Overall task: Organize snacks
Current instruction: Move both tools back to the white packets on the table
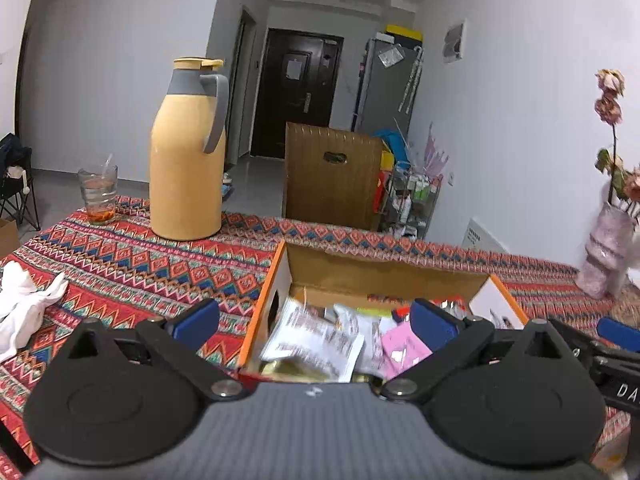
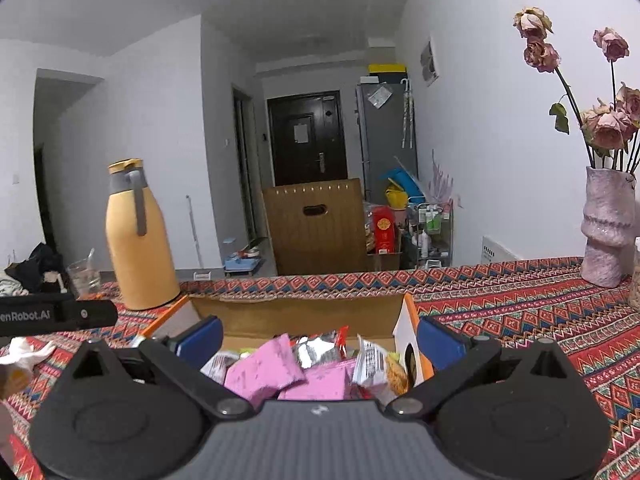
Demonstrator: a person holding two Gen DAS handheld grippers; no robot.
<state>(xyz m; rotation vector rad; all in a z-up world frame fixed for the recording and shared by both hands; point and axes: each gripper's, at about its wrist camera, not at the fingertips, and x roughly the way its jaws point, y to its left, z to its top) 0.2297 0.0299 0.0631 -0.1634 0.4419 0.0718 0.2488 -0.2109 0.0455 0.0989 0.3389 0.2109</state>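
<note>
An open cardboard box point(image 1: 384, 276) with orange edges sits on the patterned tablecloth, filled with snack packets: white printed sachets point(image 1: 316, 336), pink packets point(image 2: 264, 372), a silver packet point(image 2: 316, 350). My left gripper point(image 1: 316, 320) hovers open above the box's near left side, nothing between its blue pads. My right gripper point(image 2: 320, 338) hangs open over the same box point(image 2: 312, 312), straddling its width, also holding nothing. The right gripper's blue tip point(image 1: 618, 334) shows at the right edge of the left wrist view.
A tall yellow thermos jug point(image 1: 188, 160) and a glass of water point(image 1: 98, 196) stand at the table's back left. A white crumpled cloth point(image 1: 24, 304) lies at the left. A pink vase point(image 2: 608, 228) with dried roses stands at the right. Behind the table is a brown cardboard box point(image 1: 332, 176).
</note>
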